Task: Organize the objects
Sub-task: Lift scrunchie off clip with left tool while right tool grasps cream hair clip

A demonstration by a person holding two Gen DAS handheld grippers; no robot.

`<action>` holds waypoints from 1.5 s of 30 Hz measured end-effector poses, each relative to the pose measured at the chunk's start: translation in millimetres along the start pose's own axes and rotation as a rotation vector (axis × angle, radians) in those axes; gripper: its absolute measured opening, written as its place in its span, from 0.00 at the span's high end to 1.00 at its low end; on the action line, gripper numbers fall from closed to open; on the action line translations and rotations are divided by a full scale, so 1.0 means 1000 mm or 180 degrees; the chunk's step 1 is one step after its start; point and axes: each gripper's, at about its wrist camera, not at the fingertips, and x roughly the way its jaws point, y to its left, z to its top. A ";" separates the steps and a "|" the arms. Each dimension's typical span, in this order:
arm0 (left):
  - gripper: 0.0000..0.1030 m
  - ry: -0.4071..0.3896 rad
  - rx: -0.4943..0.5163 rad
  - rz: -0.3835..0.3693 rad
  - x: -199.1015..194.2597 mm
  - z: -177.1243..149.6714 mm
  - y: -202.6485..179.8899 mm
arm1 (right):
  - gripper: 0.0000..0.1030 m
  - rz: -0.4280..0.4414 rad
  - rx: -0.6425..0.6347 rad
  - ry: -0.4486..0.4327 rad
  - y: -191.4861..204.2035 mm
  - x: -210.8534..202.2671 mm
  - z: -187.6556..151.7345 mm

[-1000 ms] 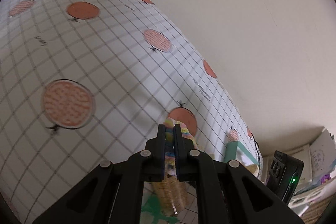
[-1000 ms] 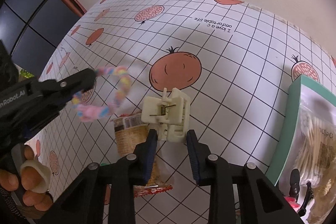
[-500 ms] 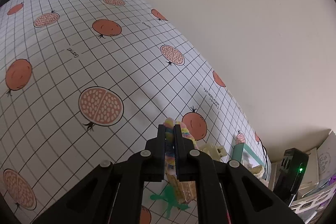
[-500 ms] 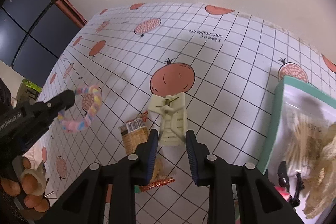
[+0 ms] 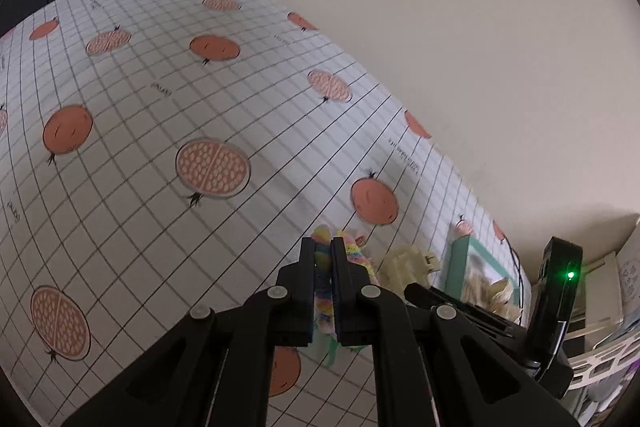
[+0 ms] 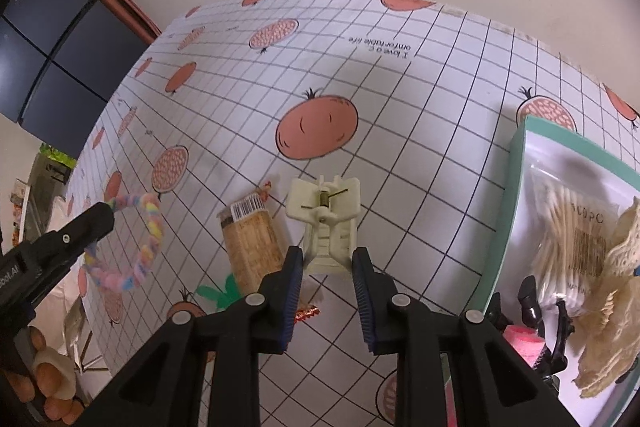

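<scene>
My left gripper (image 5: 323, 247) is shut on a pastel rainbow hair tie (image 5: 322, 283) and holds it in the air above the table; the loop (image 6: 148, 239) hangs from it at the left of the right wrist view. My right gripper (image 6: 326, 259) is shut on a cream hair claw clip (image 6: 326, 215), held above the pomegranate-print tablecloth (image 6: 420, 115). The clip (image 5: 404, 261) also shows in the left wrist view. A tan snack packet (image 6: 252, 239) lies on the cloth just left of the clip.
A teal-rimmed tray (image 6: 516, 195) at the right holds a bag of cotton swabs (image 6: 568, 227), a cream lace piece and dark clips. A green leaf shape (image 6: 220, 293) lies near the packet. A wall stands behind the table. The person's hand (image 6: 44, 383) is at lower left.
Both grippers have risen and drawn back from the cloth with their objects. The left gripper with the hair tie has shifted left, farther from the clip.
</scene>
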 end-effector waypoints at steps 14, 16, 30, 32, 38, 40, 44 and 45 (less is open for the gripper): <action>0.93 0.0124 -0.0222 0.0068 0.017 -0.005 0.029 | 0.69 -0.0103 0.0004 0.0066 0.003 0.014 0.002; 0.93 0.0123 -0.0234 0.0056 0.017 -0.005 0.030 | 0.60 -0.0145 -0.0012 0.0064 0.005 0.015 0.003; 0.93 0.0150 -0.0307 0.0031 0.022 -0.004 0.036 | 0.55 -0.0213 0.0141 -0.0046 -0.001 0.025 0.010; 0.93 0.0155 -0.0310 0.0027 0.022 -0.004 0.036 | 0.55 -0.0225 0.0146 -0.0071 0.000 0.025 0.011; 0.93 0.0174 -0.0311 0.0030 0.024 -0.005 0.036 | 0.63 -0.0272 0.0098 -0.0129 0.005 0.025 0.012; 0.93 0.0171 -0.0312 0.0031 0.025 -0.005 0.036 | 0.68 -0.0283 0.0067 -0.0134 0.008 0.025 0.012; 0.93 0.0175 -0.0316 0.0028 0.025 -0.005 0.035 | 0.71 -0.0279 0.0007 -0.0138 0.013 0.026 0.012; 0.93 0.0176 -0.0316 0.0028 0.026 -0.005 0.035 | 0.71 -0.0284 -0.0005 -0.0142 0.014 0.026 0.012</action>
